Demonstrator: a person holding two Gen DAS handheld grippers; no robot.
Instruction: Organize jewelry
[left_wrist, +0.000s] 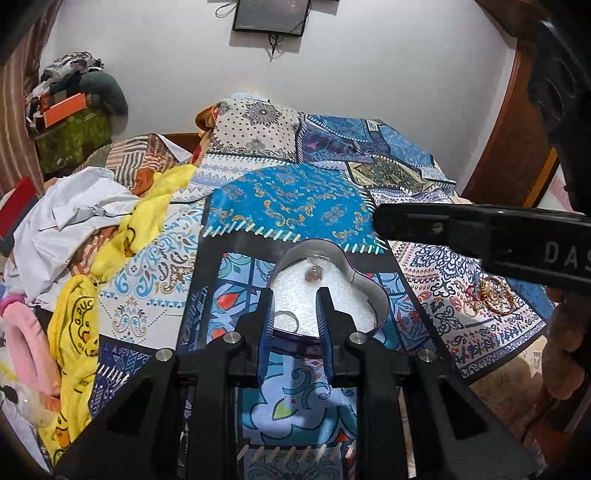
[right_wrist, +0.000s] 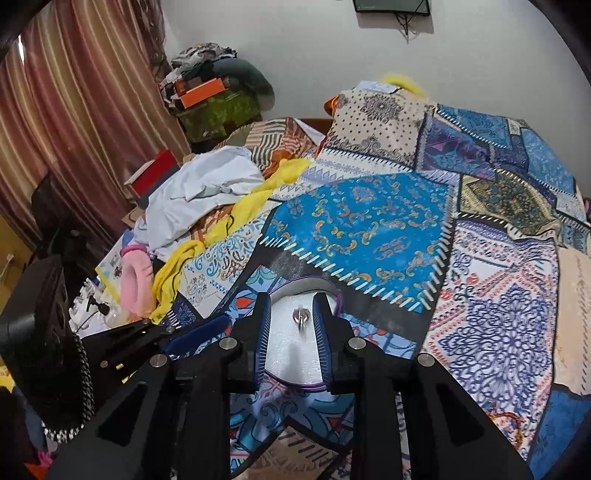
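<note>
A heart-shaped jewelry box with a purple rim and white foam lining (left_wrist: 373, 295) is lying on the blue patchwork-print bedspread (left_wrist: 295, 199), in the lower centre of both views. In the left wrist view, the left gripper (left_wrist: 295, 295) is hanging over the foam with its blue-padded jaws slightly spread and pinching nothing; a small round copper-toned jewel (left_wrist: 314, 275) is sitting on the foam just beyond the tips, and a thin silver ring (left_wrist: 286, 319) is lying between the jaws. The right gripper's black body is crossing the right middle of that frame, partly covering a cluster of red and gold bangles (left_wrist: 491, 299) on the bedspread. In the right wrist view, the right gripper (right_wrist: 291, 308) is standing narrowly apart, with a silver ring (right_wrist: 301, 318) resting on the foam between the pads, untouched. Crumpled white cloth (right_wrist: 199, 195) and a yellow duck-print towel (left_wrist: 79, 332) are crowding the left side.
</note>
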